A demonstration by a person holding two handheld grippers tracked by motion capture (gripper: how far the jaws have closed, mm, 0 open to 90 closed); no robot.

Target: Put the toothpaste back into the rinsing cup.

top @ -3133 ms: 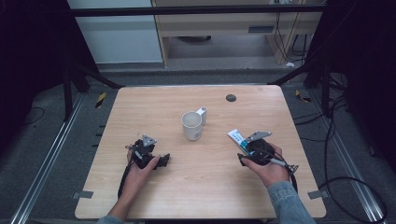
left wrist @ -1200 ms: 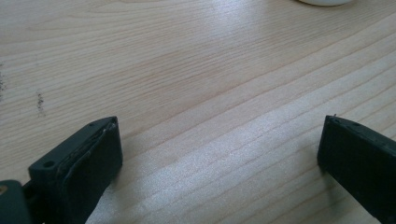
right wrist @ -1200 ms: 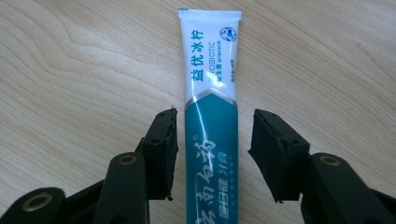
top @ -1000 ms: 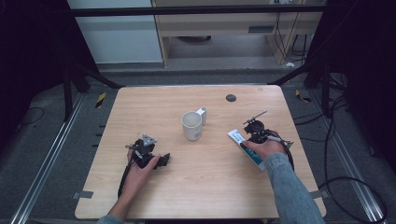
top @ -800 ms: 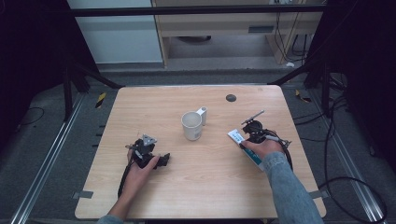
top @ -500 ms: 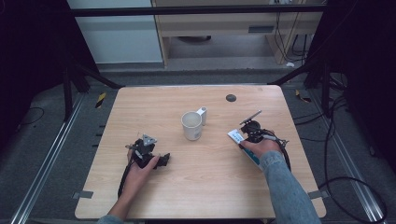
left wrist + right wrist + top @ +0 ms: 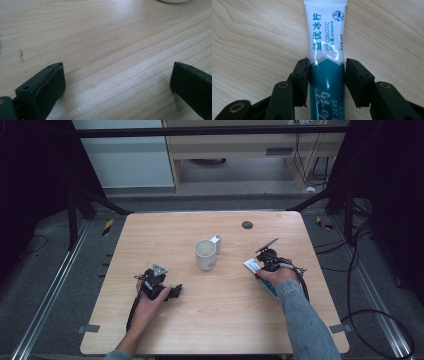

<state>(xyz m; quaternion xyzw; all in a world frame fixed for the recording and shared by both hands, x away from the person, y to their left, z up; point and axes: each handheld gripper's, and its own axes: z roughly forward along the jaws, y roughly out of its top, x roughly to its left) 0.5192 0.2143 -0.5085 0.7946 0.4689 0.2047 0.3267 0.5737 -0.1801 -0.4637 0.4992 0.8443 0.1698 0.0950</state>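
Two black jaws of the right gripper (image 7: 326,82) have just been closing and now sit against both sides of the toothpaste tube (image 7: 325,50), gripping it where it lies flat on the wooden table (image 7: 150,235), its crimped end toward 12 o'clock in the right gripper view. Seen from above, tube and gripper lie at about 3 o'clock from the white mug (image 7: 205,254) near the table's middle. At about 8 o'clock from the mug the left gripper (image 7: 117,87) rests with its jaws spread wide over bare wood.

Glossy plastic toothpaste tube (image 7: 325,50) on matt pale wood-grain table (image 7: 249,45).

Toothpaste tube (image 7: 325,50) — cap end hidden, cut off below.
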